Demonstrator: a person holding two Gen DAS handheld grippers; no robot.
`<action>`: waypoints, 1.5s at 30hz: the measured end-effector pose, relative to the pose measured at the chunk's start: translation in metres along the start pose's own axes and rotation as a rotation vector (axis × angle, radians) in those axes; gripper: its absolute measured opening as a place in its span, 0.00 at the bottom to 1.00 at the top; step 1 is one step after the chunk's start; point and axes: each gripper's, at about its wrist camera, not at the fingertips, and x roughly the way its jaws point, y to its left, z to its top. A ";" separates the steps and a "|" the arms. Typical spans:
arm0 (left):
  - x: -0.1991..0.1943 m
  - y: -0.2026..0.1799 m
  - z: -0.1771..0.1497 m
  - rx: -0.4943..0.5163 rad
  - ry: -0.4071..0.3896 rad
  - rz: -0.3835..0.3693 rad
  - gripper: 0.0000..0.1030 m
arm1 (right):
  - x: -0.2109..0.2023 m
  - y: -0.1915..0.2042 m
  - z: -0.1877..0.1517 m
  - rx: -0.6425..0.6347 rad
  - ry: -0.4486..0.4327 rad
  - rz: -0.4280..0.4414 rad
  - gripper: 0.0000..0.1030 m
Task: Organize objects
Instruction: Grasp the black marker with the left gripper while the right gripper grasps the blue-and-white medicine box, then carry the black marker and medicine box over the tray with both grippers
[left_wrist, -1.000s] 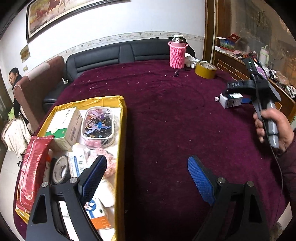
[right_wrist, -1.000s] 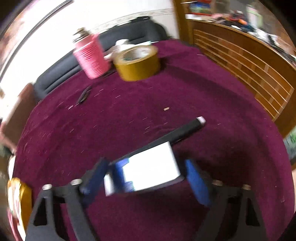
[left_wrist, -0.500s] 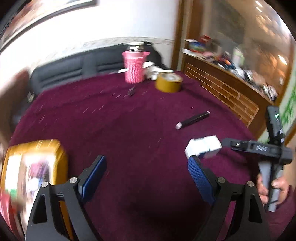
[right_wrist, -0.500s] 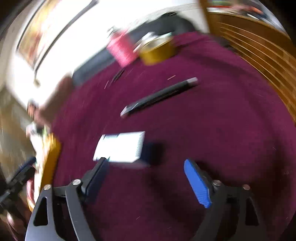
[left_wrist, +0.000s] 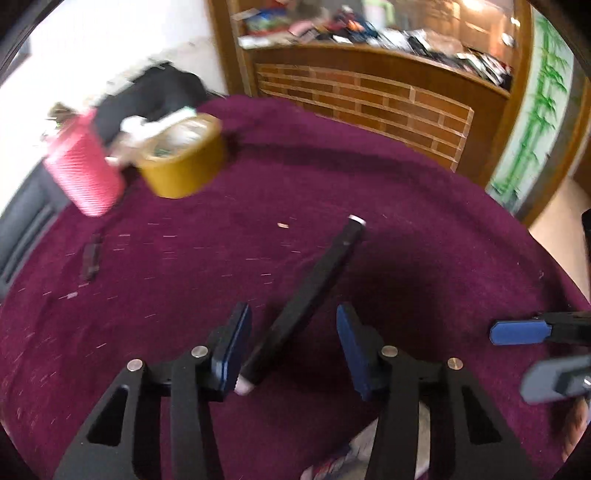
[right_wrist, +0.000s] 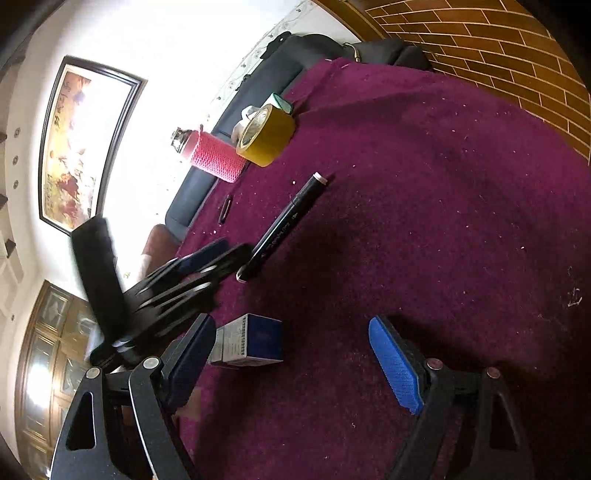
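The left gripper, jaws just closing, straddles the black marker lying on the bench; centre it before squeezing. The right gripper hangs wide open, empty.

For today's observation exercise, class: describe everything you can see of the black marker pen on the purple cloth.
The black marker pen is long and slim, looks like plastic, with pale end tips and white lettering along its barrel. It lies flat on the purple cloth, slanting away from the cameras. Its near end sits between the jaws of the left hand-held gripper, which have just been closing; whether the pads touch it yet is unclear. Nothing else touches it.
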 end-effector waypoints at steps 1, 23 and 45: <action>0.009 -0.003 0.003 0.019 0.019 -0.015 0.45 | 0.000 -0.001 0.001 0.007 -0.002 0.006 0.86; -0.079 0.046 -0.051 -0.288 -0.086 -0.024 0.14 | 0.002 0.010 -0.005 -0.074 0.004 -0.027 0.91; -0.245 0.095 -0.287 -0.696 -0.190 0.014 0.14 | 0.108 0.140 -0.041 -0.806 0.328 -0.362 0.95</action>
